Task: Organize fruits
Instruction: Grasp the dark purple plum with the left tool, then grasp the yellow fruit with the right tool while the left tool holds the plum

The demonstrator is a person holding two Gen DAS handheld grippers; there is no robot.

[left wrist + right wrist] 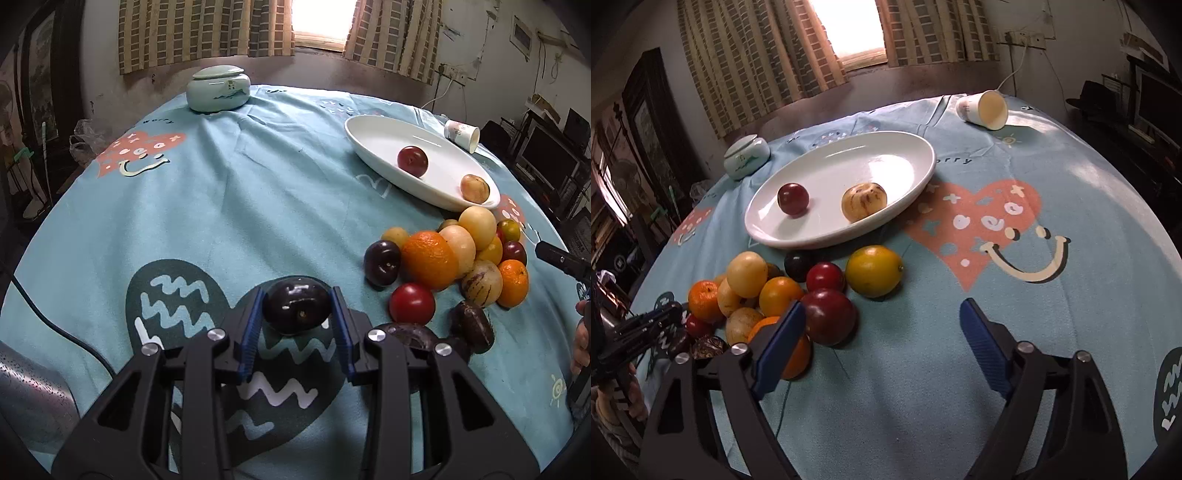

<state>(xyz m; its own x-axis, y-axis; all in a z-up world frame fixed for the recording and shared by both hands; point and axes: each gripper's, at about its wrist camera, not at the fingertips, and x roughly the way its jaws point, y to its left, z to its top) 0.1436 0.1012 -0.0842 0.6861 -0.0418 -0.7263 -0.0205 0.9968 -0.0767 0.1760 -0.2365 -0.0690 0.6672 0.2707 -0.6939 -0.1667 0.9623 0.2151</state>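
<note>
1. Left tool (297, 308) clenched on a dark plum (296, 305), just above the table (221, 192), left of the fruit pile (454, 258).
2. Right tool (882, 317) released, jaws wide, its left finger beside a dark red plum (829, 316).
3. White oval plate (886, 155) behind the pile holds a red plum (792, 198) and a yellow streaked fruit (864, 202).

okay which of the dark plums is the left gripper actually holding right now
The dark plum between the left gripper fingers, apart from the fruit pile; the other dark plums lie loose on the tablecloth.
</note>
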